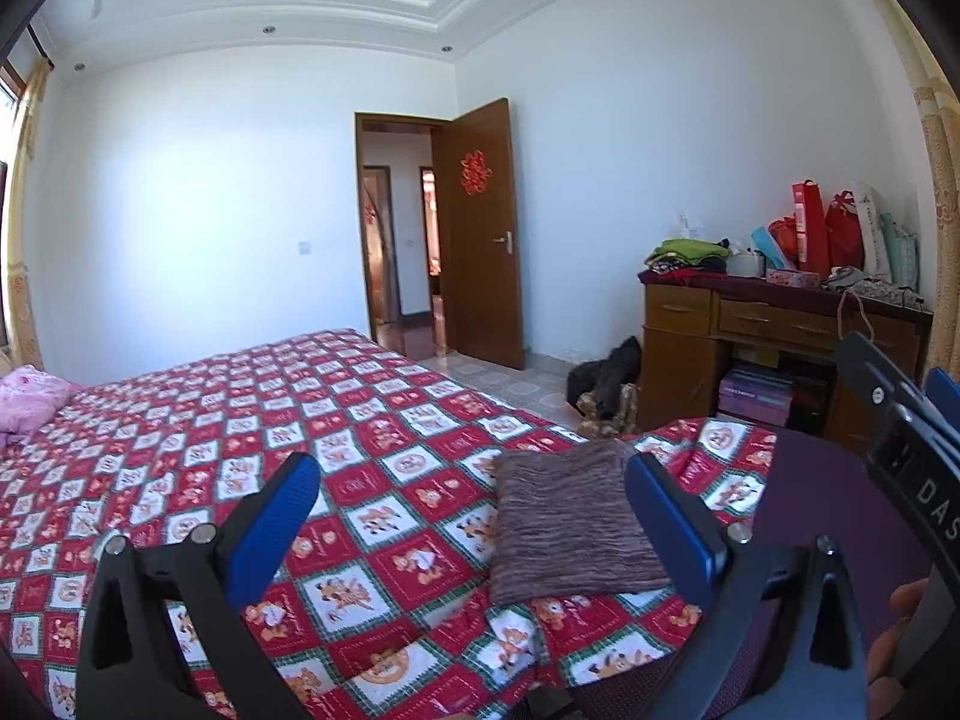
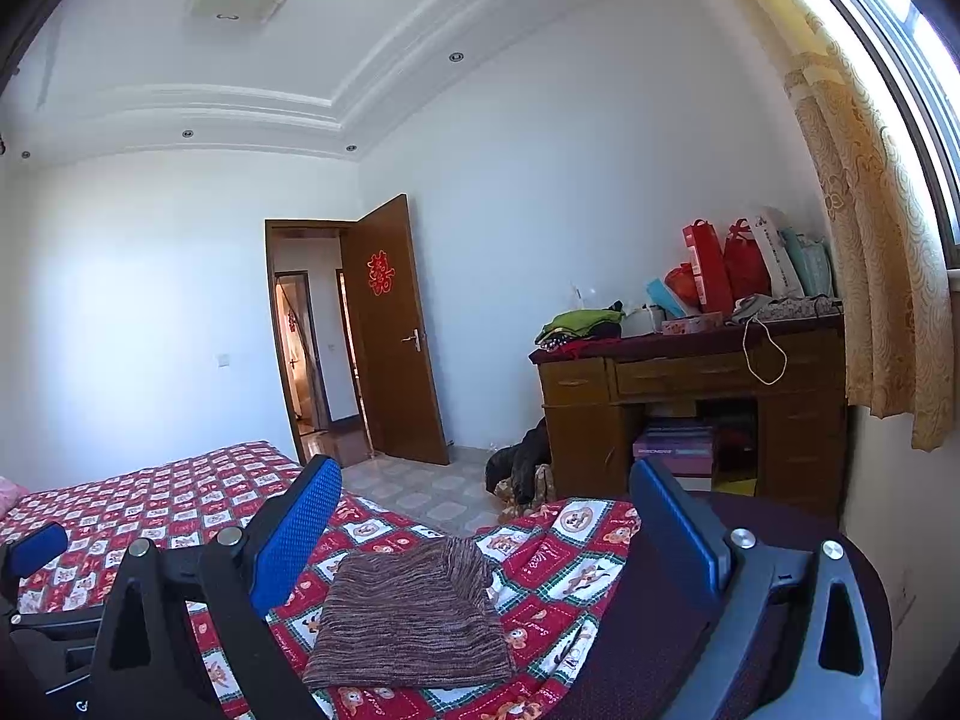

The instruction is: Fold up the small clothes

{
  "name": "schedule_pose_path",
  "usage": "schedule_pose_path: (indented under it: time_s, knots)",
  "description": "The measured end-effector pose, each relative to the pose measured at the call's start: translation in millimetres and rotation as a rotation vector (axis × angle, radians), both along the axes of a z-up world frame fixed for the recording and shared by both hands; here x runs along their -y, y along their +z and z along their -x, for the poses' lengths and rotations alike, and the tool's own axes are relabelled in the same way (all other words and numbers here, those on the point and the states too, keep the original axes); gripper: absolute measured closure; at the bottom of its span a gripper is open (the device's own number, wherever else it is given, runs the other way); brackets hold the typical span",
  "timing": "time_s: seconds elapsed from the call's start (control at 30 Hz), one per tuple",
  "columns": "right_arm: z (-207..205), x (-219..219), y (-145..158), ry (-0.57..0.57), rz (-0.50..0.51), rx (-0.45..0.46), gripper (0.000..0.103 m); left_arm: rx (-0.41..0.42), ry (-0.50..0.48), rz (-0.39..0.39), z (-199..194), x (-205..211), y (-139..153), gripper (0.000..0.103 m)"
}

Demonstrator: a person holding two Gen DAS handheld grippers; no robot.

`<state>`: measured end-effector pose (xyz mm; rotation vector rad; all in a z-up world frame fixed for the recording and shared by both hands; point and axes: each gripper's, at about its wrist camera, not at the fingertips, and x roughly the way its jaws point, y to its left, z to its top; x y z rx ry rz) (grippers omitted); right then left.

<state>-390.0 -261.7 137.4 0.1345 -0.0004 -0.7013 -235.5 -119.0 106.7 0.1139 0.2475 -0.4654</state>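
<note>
**Both claws wide open above a folded knit on the bed**

The left claw (image 1: 471,489) hangs with its 2 blue-padded fingers spread far apart and nothing between them. The right claw (image 2: 486,501) is the same: spread wide, empty, raised clear of the cloth. In the right wrist view the left claw's blue tip shows low at the left edge, so the 2 sit close side by side.

Just ahead of them, near the corner of the bed with the red, white and green cartoon-check bedspread (image 1: 252,420), lies the small brown-and-purple striped knit garment (image 2: 408,618). It rests flat as a tidy rectangle, edges fairly straight, one far corner a little rumpled, so it looks already folded at least once. A dark purple rounded surface (image 2: 780,540) sits just beside the bed corner; I cannot tell what it is.

If another fold is wanted, I would pinch 2 neighbouring corners low, catching every layer, then lift and lay them over evenly. The knit looks soft and will likely sag or slip apart if gripped through 1 layer only.
</note>
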Motion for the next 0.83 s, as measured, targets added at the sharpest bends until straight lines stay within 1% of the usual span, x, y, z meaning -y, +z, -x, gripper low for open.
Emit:
schedule_pose_path:
  time_s: [0.1, 0.3, 0.37, 0.43, 0.6, 0.7, 0.83]
  knots:
    - [-0.2, 1.2, -0.3, -0.001, -0.003, 0.001, 0.005, 0.035, 0.026, -0.005, 1.2, -0.1, 2.0, 0.000]
    - [-0.5, 0.0, -2.0, -0.004, -0.003, -0.001, 0.005, 0.045, 0.016, 0.022, 0.6, -1.6, 3.6, 0.000]
    - [-0.3, -0.3, -2.0, -0.006, -0.001, -0.002, 0.005, 0.031, 0.003, 0.015, -0.4, 1.1, 3.7, 0.000]
    - [-0.7, -0.2, -2.1, -0.007, 0.002, -0.003, 0.005, -0.005, -0.027, 0.001, -4.2, 4.8, 3.3, 0.000]
    - [-1.3, 2.7, -3.1, -0.008, -0.003, -0.005, 0.005, -0.055, -0.063, -0.004, -8.3, 9.4, -0.1, 0.000]
    - [-1.1, 4.4, -3.3, -0.008, -0.006, -0.004, 0.005, -0.039, -0.059, 0.002, -5.7, 8.8, 0.4, 0.000]
    - [-1.3, 3.8, -4.3, -0.004, -0.011, -0.007, 0.005, -0.038, -0.046, -0.001, -7.2, 7.9, 1.3, 0.000]
